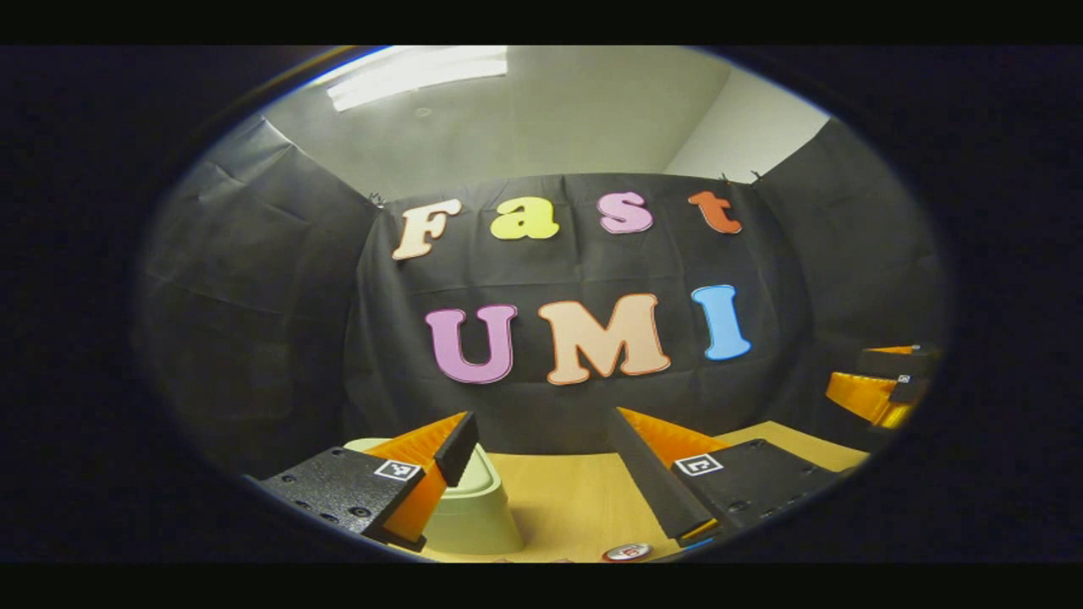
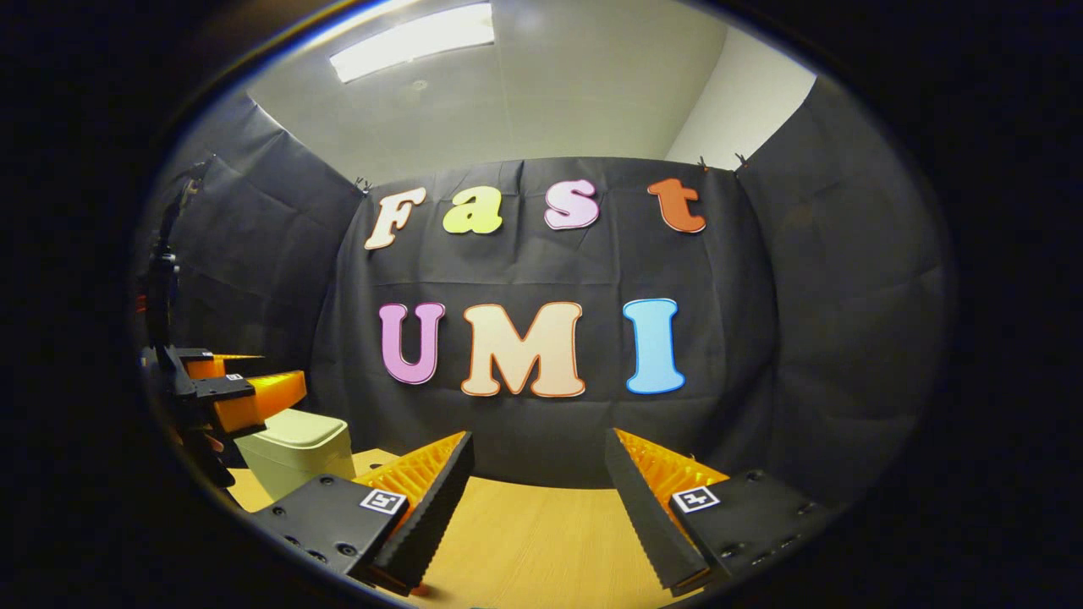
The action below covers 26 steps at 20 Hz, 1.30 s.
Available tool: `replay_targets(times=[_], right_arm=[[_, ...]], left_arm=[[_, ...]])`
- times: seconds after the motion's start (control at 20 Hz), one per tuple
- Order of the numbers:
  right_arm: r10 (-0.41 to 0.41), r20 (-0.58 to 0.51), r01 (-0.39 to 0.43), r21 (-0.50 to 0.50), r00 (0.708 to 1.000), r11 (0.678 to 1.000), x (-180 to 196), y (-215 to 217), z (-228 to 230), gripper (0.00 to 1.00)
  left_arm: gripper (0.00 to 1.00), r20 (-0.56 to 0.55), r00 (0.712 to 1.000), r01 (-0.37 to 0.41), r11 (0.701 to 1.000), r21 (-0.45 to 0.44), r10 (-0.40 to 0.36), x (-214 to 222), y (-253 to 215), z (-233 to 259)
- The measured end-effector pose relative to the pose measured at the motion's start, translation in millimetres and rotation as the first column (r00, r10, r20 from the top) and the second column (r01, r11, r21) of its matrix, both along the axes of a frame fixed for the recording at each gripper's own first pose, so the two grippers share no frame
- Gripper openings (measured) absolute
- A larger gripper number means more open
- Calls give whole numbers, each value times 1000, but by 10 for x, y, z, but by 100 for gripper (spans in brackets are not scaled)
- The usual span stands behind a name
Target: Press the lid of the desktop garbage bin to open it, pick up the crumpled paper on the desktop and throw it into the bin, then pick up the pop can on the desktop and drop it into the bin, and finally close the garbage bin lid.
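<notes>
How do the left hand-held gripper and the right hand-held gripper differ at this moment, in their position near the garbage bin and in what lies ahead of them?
The left hand-held gripper hangs close above the garbage bin, one finger in front of its closed lid; the right hand-held gripper is off to the side, the bin farther away. A pop can top lies beneath the left one; bare table lies beneath the right. Both are open and hold nothing.
</notes>
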State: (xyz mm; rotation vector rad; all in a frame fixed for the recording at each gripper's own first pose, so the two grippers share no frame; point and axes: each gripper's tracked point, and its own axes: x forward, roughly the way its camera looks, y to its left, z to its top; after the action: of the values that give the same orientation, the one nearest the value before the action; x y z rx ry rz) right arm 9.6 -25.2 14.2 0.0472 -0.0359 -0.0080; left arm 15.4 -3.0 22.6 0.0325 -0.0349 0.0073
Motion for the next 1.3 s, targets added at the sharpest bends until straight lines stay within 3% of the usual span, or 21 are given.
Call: replay_targets(times=[0.25,0.35,0.45,0.55,0.7,1.3], right_arm=[[13,-19,-13,-9,1000,1000,-13,67,-85,98],[22,-19,-22,-19,1000,1000,-17,111,-86,98],[26,-19,-27,-23,999,999,-3,139,-93,98],[28,-22,-28,-21,999,999,7,158,-95,98],[29,-23,-30,-18,999,999,29,186,-89,98],[38,-86,-42,-53,996,998,57,360,-301,98]], left_arm=[[97,-21,1000,15,1000,-17,-15,54,-16,-53],[74,-29,1000,12,1000,-16,-13,54,16,-90],[57,-29,999,17,1000,-16,-17,57,35,-78],[51,-48,998,38,999,-19,-39,79,17,-134],[0,-94,995,-27,999,-27,24,109,236,-306],[0,-286,931,-234,972,7,226,280,1262,-1248]])
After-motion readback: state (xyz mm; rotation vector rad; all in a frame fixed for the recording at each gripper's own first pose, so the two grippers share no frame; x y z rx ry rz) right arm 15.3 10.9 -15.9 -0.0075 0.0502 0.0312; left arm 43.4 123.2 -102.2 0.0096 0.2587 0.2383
